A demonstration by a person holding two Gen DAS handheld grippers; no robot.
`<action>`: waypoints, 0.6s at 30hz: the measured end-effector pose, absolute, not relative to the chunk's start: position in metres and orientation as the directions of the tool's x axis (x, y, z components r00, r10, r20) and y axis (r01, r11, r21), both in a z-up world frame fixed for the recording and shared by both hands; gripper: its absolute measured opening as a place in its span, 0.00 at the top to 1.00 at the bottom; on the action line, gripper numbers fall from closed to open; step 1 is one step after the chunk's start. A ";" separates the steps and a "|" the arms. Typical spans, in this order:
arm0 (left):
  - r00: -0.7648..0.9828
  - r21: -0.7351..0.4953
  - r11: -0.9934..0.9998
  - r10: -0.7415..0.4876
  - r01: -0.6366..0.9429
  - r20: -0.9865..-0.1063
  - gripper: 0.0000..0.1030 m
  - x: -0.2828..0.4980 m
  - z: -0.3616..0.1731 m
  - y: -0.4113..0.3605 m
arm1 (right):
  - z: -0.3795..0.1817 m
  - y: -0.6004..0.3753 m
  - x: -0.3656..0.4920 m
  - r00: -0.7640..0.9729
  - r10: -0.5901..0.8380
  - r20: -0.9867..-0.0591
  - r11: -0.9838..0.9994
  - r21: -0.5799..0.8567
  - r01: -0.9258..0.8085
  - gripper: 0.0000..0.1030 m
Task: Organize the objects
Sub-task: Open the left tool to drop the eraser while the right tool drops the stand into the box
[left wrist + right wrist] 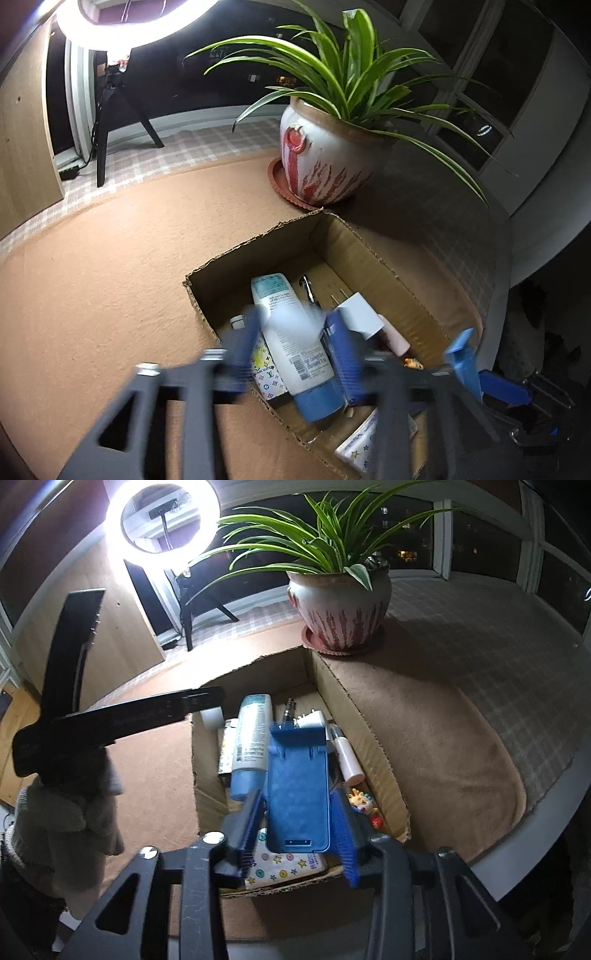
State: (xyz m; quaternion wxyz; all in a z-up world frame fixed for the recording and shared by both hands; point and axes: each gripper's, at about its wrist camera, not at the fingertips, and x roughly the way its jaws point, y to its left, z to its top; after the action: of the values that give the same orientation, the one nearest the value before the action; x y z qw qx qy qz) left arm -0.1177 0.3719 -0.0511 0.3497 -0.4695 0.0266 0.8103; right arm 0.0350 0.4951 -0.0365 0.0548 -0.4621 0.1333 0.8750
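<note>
Inside the open cardboard box (373,243), a white lotion bottle with a blue cap (291,343) lies on its side among a white charger plug (360,312), a pale pink tube (349,755), a patterned flat packet (267,373), a star-printed pack (284,860) and a small giraffe toy (362,799). Over the bottle hangs the left gripper (295,343), blurred, its blue fingers (343,354) parted to either side of the bottle, which rests loose on the box's contents. At the box's near end the right gripper (299,834) has a blue phone-shaped case (297,786) standing between its fingers (345,845); a gap shows on each side, so the pads do not press it. Outside, the box sits on a tan mat (110,277) laid over checked cloth. Beyond its far corner stands a potted spider plant (325,155) on a red saucer, with a lit ring light (162,520) on a tripod behind.
</note>
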 end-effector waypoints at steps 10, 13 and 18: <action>-0.331 -0.250 -0.766 0.515 -0.593 -0.791 0.22 -0.121 -0.052 0.365 | -0.031 0.492 0.036 -0.591 0.008 -0.806 -0.959 0.162 -0.233 0.31; -0.348 -0.242 -0.774 0.510 -0.586 -0.786 0.22 -0.119 -0.047 0.356 | -0.031 0.491 0.035 -0.592 0.005 -0.806 -0.958 0.166 -0.234 0.31; -0.376 -0.234 -0.790 0.501 -0.567 -0.780 0.22 -0.116 -0.037 0.338 | -0.029 0.483 0.033 -0.592 -0.006 -0.806 -0.959 0.171 -0.224 0.31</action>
State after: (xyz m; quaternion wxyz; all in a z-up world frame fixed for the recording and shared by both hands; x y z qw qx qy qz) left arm -0.1156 0.3380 -0.0373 0.3221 -0.4564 0.0360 0.8287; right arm 0.0332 0.4829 -0.0290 0.0618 -0.4472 0.1284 0.8830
